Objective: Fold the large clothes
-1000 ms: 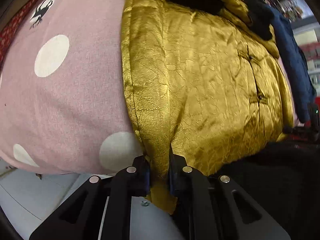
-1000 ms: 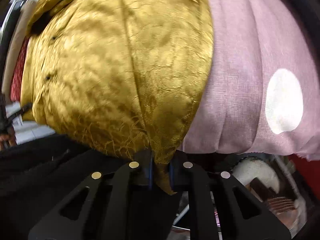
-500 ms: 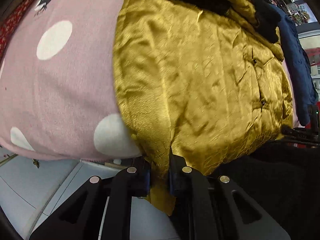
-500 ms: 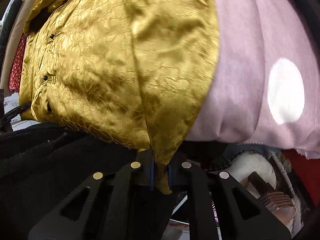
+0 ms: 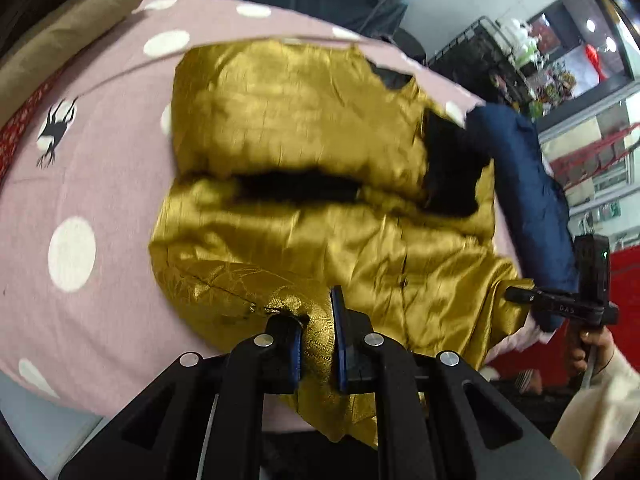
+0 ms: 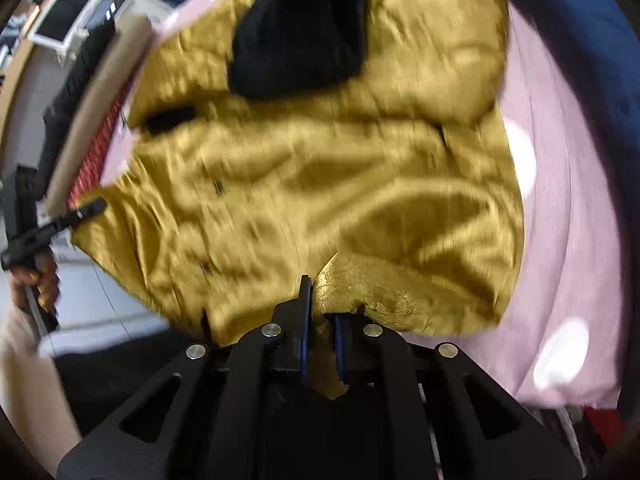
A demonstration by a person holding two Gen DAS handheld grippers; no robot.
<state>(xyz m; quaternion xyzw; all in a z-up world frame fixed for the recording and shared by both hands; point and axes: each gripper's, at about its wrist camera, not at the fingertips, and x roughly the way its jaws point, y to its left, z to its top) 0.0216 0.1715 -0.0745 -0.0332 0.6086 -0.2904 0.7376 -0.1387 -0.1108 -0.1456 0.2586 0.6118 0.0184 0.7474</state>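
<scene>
Pink polka-dot sheet [image 5: 100,184] under a gold satin garment [image 5: 304,128], navy cloth [image 5: 528,184] beside it, left gripper [image 5: 316,340] clamped on its hem, shelving [image 5: 492,52] behind; right wrist view, right gripper [image 6: 322,336] clenched on the garment's [image 6: 320,184] near corner, monitor [image 6: 64,16] far left.

Both grippers point steeply down; the left gripper [image 5: 316,344] and right gripper [image 6: 322,344] each pinch cloth, jaws nearly closed, hand-held.
</scene>
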